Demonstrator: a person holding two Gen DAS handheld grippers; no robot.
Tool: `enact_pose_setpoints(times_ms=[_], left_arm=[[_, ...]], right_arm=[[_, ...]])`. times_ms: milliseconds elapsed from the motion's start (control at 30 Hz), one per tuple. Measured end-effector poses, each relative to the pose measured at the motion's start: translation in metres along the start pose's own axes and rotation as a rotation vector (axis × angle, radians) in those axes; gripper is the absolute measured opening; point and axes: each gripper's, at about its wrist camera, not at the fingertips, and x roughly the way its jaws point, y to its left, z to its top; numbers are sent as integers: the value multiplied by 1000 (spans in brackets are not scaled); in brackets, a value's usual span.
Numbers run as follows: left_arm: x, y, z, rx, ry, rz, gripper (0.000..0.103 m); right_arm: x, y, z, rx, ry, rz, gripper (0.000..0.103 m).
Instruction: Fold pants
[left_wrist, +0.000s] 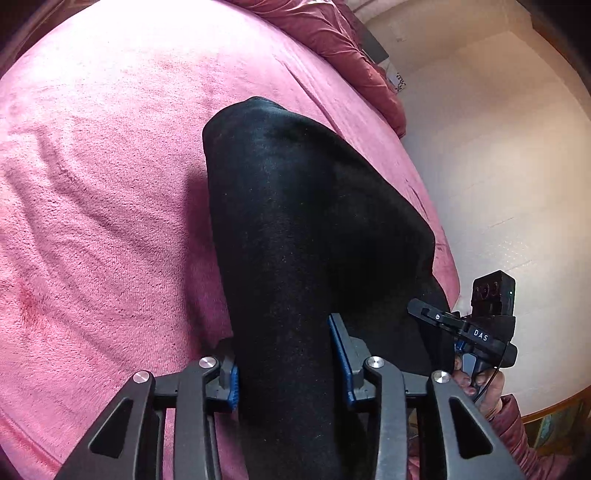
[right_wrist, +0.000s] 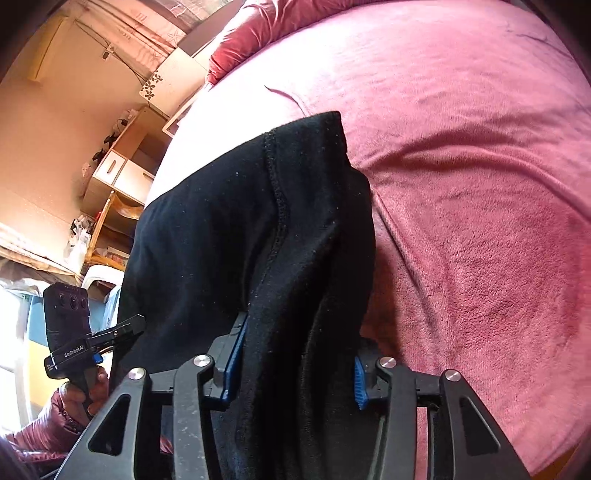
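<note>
Black pants (left_wrist: 295, 221) lie on the pink bed (left_wrist: 92, 221), both grippers' fingers clamped on them: left gripper (left_wrist: 290, 369), right gripper (right_wrist: 295, 369). Beside the bed stands a wooden nightstand (right_wrist: 118, 173).

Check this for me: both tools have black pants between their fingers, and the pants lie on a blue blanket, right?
Not quite. The blanket is pink, not blue, as the left wrist view shows. The rest stands: the left tool and right tool each have the black pants between their fingers.
</note>
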Motion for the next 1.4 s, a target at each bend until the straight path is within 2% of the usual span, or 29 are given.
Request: enact_pose_setpoints(times_ms=[333,633,933,1167,1400], left_arm=[[-31,3,-4,21,-51,6,38],[-58,16,19,32,-116,55,38],[-78,37,70,31,-164,98,38],[-73,50,118,49,-203,129,38],[-68,71,161,35,-196,156,39]], right_arm=[[9,29,6,-55,-4,39,44],[39,59,43,-102,-3,69,44],[66,91,85,-138,-7,82,44],[86,114,123,-156,-19,86,44],[116,123,157,-148,6,90,44]])
